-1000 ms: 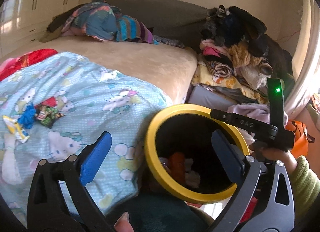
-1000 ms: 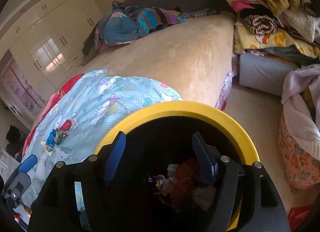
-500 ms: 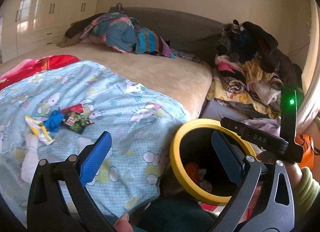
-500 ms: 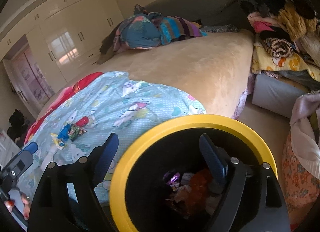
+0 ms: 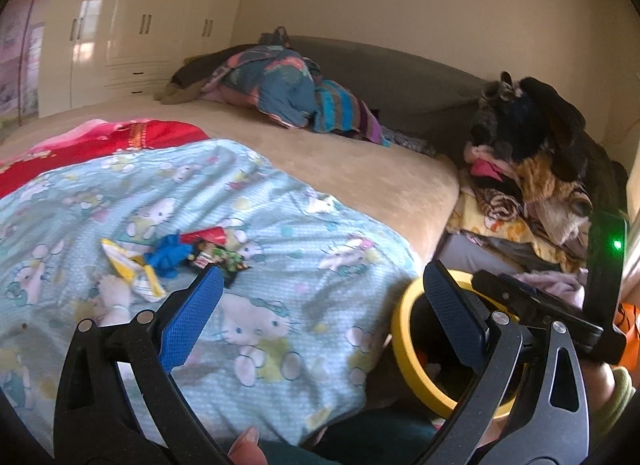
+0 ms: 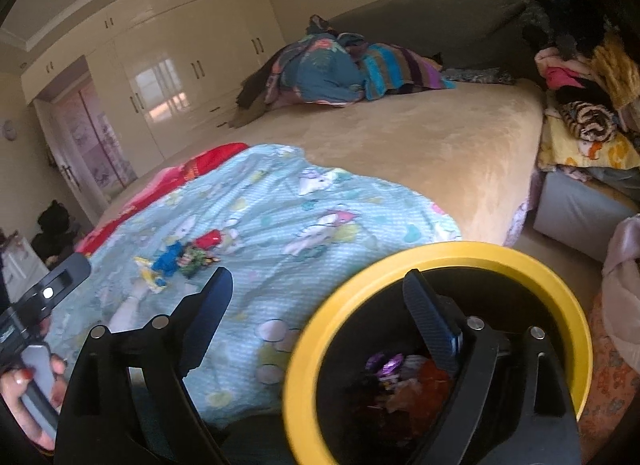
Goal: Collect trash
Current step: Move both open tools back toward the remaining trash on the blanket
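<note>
A small pile of wrappers [image 5: 176,255] lies on the light blue cartoon blanket [image 5: 280,249]: yellow, blue, red and dark green pieces. It also shows in the right wrist view [image 6: 180,261]. My left gripper [image 5: 320,305] is open and empty, just short of the pile. A black bin with a yellow rim [image 6: 440,257] stands beside the bed and holds several bits of trash [image 6: 404,377]. The bin also shows at the right of the left wrist view [image 5: 404,345]. My right gripper [image 6: 320,305] is open and empty at the bin's near rim.
The tan bed [image 5: 360,169] carries a heap of coloured clothes [image 5: 296,97] at the back and a red blanket [image 5: 100,141] on the left. A pile of clothes [image 5: 532,185] stands right of the bed. White wardrobes [image 6: 180,77] line the far wall.
Both grippers have swung left, away from over the bin and toward the blanket. The wrapper pile now sits nearer the middle of both views. Both stay open.
</note>
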`<action>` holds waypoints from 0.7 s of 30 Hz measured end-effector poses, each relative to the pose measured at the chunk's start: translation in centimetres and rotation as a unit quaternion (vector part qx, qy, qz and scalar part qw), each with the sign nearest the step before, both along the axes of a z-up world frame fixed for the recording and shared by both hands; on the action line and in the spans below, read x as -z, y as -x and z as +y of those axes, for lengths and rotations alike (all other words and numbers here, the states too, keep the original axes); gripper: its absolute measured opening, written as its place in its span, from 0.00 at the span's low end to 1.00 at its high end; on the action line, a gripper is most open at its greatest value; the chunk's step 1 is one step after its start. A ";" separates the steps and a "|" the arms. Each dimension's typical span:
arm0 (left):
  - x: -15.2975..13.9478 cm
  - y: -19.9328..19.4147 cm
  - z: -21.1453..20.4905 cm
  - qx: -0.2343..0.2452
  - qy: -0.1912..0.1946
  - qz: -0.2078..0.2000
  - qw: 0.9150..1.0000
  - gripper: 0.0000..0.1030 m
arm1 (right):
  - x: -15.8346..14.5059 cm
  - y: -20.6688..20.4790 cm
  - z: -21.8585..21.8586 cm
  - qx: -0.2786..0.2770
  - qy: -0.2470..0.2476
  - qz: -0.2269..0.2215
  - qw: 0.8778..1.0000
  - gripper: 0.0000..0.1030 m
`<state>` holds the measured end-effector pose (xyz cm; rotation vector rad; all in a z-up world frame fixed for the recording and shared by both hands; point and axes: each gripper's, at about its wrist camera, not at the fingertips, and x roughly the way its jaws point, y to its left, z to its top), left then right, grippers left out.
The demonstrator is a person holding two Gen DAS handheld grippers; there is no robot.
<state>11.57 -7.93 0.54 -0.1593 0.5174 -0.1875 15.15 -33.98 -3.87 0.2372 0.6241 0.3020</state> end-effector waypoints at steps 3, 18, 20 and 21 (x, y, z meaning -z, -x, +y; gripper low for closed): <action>-0.2 0.0 1.4 -0.019 0.002 -0.005 1.000 0.90 | -0.3 0.2 1.2 -0.011 0.006 -0.006 1.000 0.83; -0.2 0.3 8.1 -0.092 0.025 -0.022 0.995 0.90 | -0.9 0.3 8.0 -0.069 0.031 -0.018 0.997 0.83; 0.0 0.3 9.5 -0.106 0.032 -0.021 0.994 0.89 | -0.8 0.1 9.2 -0.078 0.035 -0.018 0.996 0.83; 0.1 0.3 10.0 -0.112 0.035 -0.020 0.993 0.90 | -0.8 -0.1 9.6 -0.082 0.036 -0.018 0.996 0.83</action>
